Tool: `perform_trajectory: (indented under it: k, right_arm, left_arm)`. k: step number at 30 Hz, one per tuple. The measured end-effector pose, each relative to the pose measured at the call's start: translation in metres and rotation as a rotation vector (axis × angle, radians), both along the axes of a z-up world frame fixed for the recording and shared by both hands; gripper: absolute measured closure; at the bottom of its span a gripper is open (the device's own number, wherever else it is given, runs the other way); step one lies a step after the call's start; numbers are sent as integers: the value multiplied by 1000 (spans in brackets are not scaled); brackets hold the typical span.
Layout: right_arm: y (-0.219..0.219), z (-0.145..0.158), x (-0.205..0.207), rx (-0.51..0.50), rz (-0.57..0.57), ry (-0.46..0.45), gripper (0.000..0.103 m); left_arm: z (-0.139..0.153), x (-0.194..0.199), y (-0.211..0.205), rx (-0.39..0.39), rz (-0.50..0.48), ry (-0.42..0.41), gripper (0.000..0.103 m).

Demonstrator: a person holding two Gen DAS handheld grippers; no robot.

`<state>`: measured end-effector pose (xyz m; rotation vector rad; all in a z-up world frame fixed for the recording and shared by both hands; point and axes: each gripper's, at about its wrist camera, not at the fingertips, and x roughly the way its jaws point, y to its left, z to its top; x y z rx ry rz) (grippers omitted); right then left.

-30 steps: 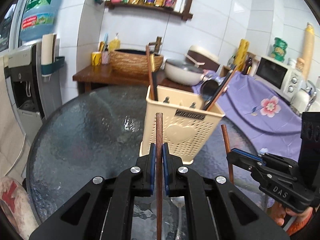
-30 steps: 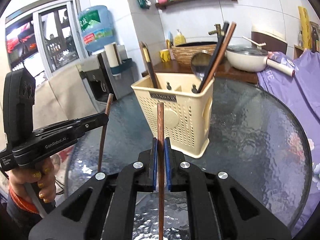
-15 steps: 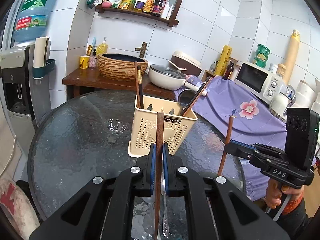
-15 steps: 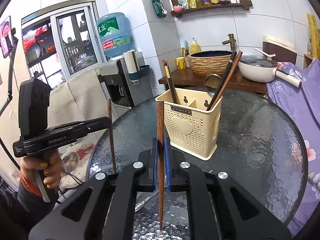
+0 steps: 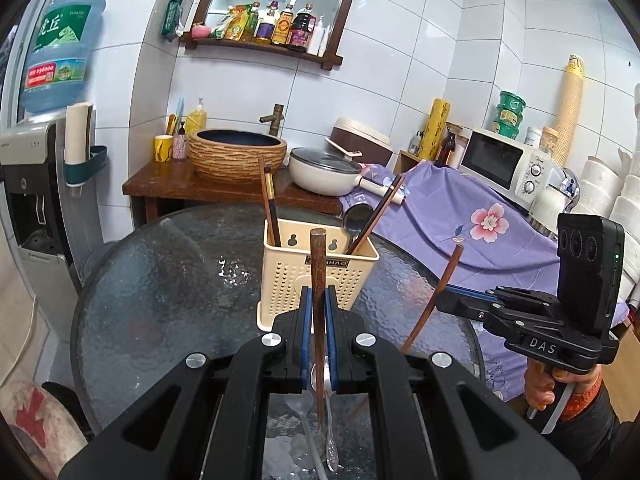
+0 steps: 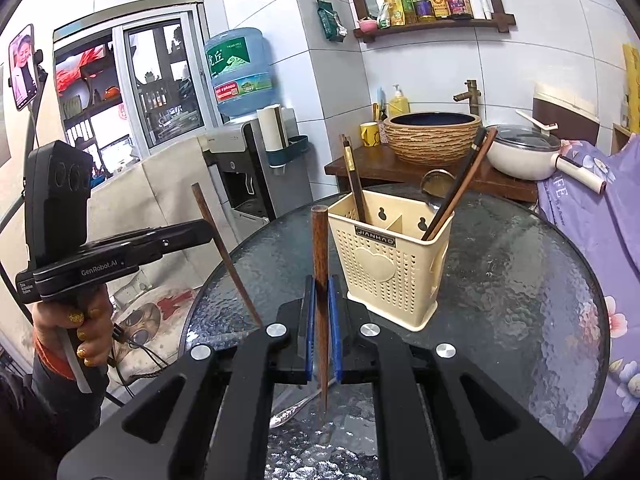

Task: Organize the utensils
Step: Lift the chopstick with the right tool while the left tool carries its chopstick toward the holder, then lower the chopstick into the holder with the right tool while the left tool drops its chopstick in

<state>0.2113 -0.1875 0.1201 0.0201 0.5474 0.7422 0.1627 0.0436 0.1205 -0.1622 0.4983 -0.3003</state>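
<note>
**Both tongs clamped on a chopstick, caddy dead ahead**

Left wrist view: left tongs pinched tight on a brown chopstick, stick roughly upright, top end above the pads, lower end hanging below toward the counter. The cream utensil caddy sits straight ahead past the tips, beyond the stick's top end. Caddy opening faces up, so the stick's long axis already about matches the drop. Right tongs off to the right, holding the other chopstick tilted. Two metal spoons lie on the glass below the tongs, partly hidden by the tong body.

Right wrist view: right tongs closed on its chopstick, near upright. Caddy ahead and slightly right, looks a bit nearer to this hand. Left tongs far left, stick leaning. One spoon handle shows under the tongs, bowl cut off. Which compartment is free: hard to tell; divider only partly visible.
</note>
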Motion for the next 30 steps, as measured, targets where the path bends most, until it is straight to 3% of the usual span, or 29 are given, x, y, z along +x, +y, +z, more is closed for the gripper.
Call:
perform_trajectory:
  k: [11, 25, 30]
  right_arm:
    - [7, 36, 5, -30, 3, -65, 96]
    - [11, 141, 58, 48, -84, -166, 96]
    - [13, 163, 83, 53, -158, -212, 96]
  left_arm:
    - [35, 15, -2, 40, 5, -45, 97]
    - [134, 74, -5, -3, 71, -143, 97]
    - [147, 100, -12, 7, 128, -166, 97]
